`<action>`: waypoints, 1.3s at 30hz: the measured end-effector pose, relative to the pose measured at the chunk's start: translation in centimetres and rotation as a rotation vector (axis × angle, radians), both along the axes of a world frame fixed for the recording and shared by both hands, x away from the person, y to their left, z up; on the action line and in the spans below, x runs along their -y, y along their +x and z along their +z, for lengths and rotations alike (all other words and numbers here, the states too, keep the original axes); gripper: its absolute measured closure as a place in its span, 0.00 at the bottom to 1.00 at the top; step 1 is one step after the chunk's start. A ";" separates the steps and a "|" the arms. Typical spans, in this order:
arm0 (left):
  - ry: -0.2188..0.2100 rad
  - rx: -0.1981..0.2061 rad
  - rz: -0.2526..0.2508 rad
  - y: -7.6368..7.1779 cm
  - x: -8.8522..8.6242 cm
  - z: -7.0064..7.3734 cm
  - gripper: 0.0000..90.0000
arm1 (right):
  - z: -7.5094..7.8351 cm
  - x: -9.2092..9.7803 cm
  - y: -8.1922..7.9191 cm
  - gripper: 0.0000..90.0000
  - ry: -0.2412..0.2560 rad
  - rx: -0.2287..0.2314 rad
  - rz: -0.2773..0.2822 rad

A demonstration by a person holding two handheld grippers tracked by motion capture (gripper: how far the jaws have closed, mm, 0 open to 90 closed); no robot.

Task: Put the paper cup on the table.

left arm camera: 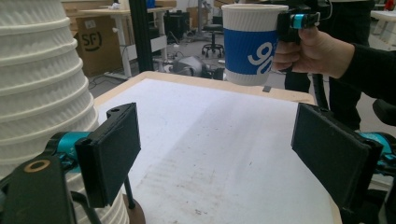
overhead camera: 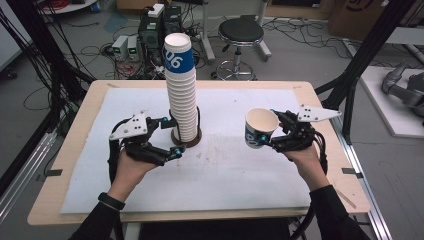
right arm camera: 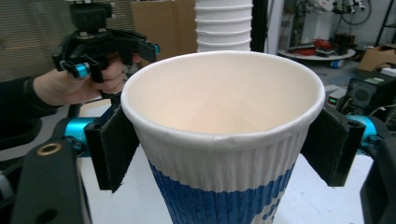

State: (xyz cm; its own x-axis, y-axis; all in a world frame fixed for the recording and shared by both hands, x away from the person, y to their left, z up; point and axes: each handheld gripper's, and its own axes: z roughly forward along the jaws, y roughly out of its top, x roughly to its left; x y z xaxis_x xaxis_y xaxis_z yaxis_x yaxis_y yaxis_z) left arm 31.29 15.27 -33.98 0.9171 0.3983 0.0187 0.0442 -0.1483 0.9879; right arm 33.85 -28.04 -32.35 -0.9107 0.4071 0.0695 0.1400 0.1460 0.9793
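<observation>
Above the right half of the counter (overhead camera: pixel 75 150), a single paper cup (overhead camera: pixel 260 127) is held upright and clear of the surface, clamped across its ribbed wall by the right gripper (overhead camera: pixel 275 135). In the right gripper view, both black pads are seen pressed against opposite sides of the cup (right arm camera: pixel 224 154) just under the rolled rim, mouth up and empty inside. Over on the left, the left gripper (overhead camera: pixel 170 137) is kept spread wide with nothing between its jaws, parked just beside the foot of the tall cup stack (overhead camera: pixel 181 90), which stands on a dark round base (overhead camera: pixel 187 140) near the counter's middle.

The cup is judged to be very light and thin-walled: easily crushed out of round if squeezed hard, yet not slippery, since the ribbed sleeve gives the pads some bite. The stiffest place to be gripped looks to be high on the wall, close under the rim, where it is gripped now; lower down the wall would likely buckle. The stack is judged top-heavy and easily toppled by a sideways nudge.

From the high view, the whole layout is given: stack, base, both hands, the gap between cup and stack. The blue band with white print on the held cup (left arm camera: pixel 252 44) is offered by the left gripper view, along with its daylight above the counter. The pad contact and the cup's empty inside are revealed by the right gripper view alone.
</observation>
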 end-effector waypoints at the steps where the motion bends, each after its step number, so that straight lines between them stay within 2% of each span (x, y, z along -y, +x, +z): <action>1: -0.003 -0.003 0.002 0.0 -0.1 0.0 0.17 | 0.0 0.1 0.1 0.23 -0.001 0.006 -0.008; 20: 0.016 -0.014 0.032 -0.2 -0.9 -1.4 0.17 | -0.6 1.9 2.3 0.23 0.001 -0.004 -0.172; 24: 0.022 -0.015 0.032 -0.1 -0.9 -1.6 0.17 | -0.9 2.4 3.0 0.23 0.003 -0.001 -0.209; 39: 0.033 -0.036 0.033 0.2 -0.6 -2.6 0.17 | -2.6 3.0 5.7 0.23 -0.010 -0.039 -0.341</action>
State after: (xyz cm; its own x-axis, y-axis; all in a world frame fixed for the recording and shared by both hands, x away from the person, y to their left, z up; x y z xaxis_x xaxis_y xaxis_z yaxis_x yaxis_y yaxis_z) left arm 31.46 15.87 -36.55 0.9038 0.4279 0.0000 0.0846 -0.1787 0.9803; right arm 39.59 -31.05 -34.90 -0.7186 0.6888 0.0959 0.2194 0.0936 0.9711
